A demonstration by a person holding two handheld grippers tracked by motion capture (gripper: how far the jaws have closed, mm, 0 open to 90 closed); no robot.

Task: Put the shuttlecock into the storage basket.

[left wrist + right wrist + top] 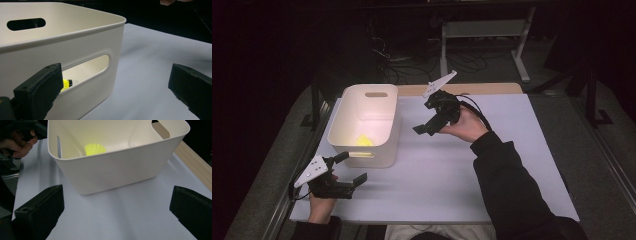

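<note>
Both grippers, left and right, gaped wide and empty beside the smooth white rounded plastic bin holding a ribbed yellow shuttlecock.

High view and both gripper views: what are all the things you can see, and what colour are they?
Bin: one, white, left half of the table, handle slots in its walls.
Yellow thing: one, bright yellow, ribbed, on the bin's floor.
Table: one, white top, wooden strip at the far edge.
Left gripper: one, black, open, beside the bin's near wall.
Right gripper: one, black, open, right of the bin.
Hands: two, dark sleeves.
</note>
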